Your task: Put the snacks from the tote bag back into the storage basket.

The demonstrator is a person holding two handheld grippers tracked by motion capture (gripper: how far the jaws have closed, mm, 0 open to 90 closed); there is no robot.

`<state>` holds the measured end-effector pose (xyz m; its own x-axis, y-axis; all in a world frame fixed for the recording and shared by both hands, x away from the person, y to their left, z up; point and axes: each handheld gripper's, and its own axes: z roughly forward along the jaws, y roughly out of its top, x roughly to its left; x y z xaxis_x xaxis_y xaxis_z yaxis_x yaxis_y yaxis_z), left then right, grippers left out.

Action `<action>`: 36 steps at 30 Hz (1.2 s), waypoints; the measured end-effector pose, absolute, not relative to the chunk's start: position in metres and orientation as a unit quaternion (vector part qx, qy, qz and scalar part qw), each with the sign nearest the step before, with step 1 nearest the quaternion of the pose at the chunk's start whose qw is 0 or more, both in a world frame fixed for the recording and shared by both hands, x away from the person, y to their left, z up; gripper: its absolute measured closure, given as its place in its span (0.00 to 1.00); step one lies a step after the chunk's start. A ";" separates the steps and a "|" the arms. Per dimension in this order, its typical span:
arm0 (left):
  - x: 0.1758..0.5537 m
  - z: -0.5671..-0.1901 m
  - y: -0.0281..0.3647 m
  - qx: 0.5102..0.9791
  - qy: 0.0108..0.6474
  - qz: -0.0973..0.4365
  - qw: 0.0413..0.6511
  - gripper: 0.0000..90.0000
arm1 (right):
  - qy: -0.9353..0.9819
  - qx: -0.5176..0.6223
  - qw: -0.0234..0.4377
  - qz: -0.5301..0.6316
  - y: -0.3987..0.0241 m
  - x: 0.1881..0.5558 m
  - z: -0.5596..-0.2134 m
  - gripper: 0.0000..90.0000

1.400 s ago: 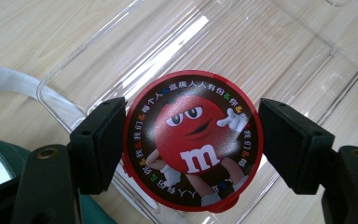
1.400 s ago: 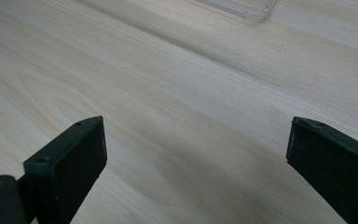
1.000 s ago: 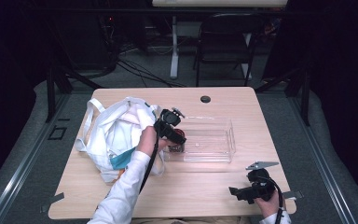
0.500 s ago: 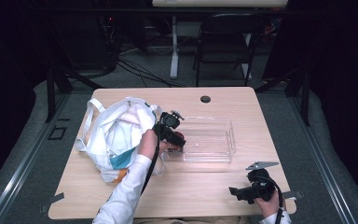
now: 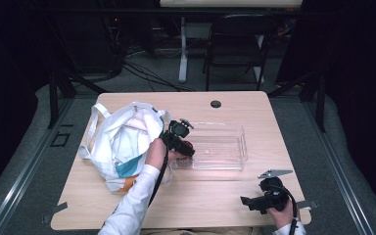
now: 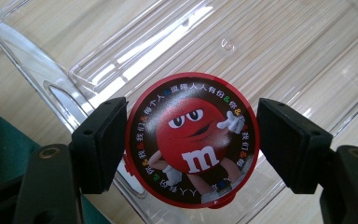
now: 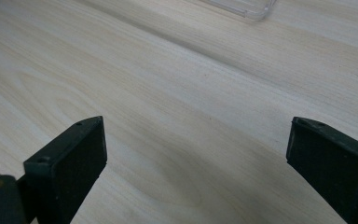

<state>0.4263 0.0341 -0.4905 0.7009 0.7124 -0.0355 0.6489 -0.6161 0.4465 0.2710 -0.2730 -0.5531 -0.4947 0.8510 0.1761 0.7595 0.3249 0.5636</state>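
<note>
Candy tub (image 6: 192,140), pinched by left fingers (image 6: 100,144) over tray (image 6: 270,51), could slip; right fingers (image 7: 70,163) spread.

The counter (image 5: 191,205) has a light wood-grain top with rounded corners. A round black grommet (image 5: 216,104) sits near its far edge, at centre. A white cloth tote bag (image 5: 122,142) lies slumped on the left half of the counter, its mouth open and its handles draped over the far left edge. Behind the counter, a black folding chair (image 5: 237,49) stands on the grey floor, beside a white post (image 5: 182,51) and loose dark cables (image 5: 137,63).
</note>
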 end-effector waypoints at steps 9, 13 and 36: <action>0.424 -0.491 0.036 0.894 0.382 0.077 0.222 0.30 | 0.810 0.498 0.075 0.301 -0.273 0.271 -0.553 0.05; 0.425 -0.491 0.037 0.892 0.384 0.074 0.227 0.30 | 0.810 0.498 0.076 0.301 -0.273 0.271 -0.553 0.05; 0.416 -0.422 0.089 0.870 0.389 0.141 0.268 0.06 | 0.808 0.501 0.075 0.300 -0.274 0.271 -0.553 0.05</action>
